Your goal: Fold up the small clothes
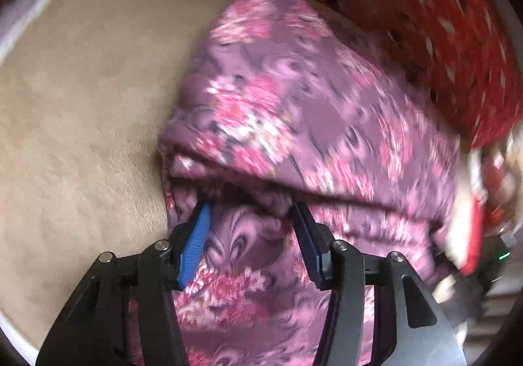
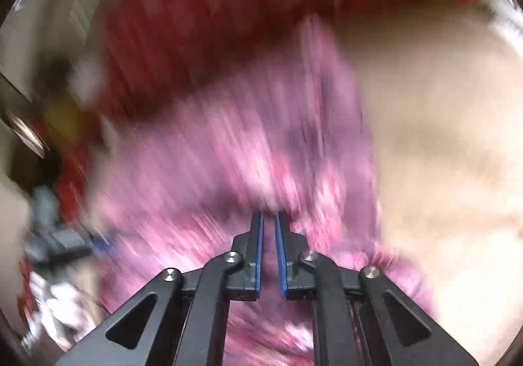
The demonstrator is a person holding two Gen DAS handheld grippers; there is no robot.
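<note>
A purple garment with pink flowers (image 1: 294, 124) lies folded on a beige surface (image 1: 81, 104). My left gripper (image 1: 250, 209) is open, its blue pads (image 1: 196, 245) apart over the garment's near fold, with cloth between and below them. In the right wrist view the same garment (image 2: 228, 153) is heavily blurred. My right gripper (image 2: 269, 215) is nearly shut, its pads a narrow gap apart above the cloth; whether it pinches any fabric cannot be told.
A red patterned cloth (image 1: 425, 22) lies behind the garment and shows blurred in the right wrist view (image 2: 212, 22). The beige surface (image 2: 441, 153) extends to the right there. Blurred red and white items (image 1: 474, 218) sit at the right edge.
</note>
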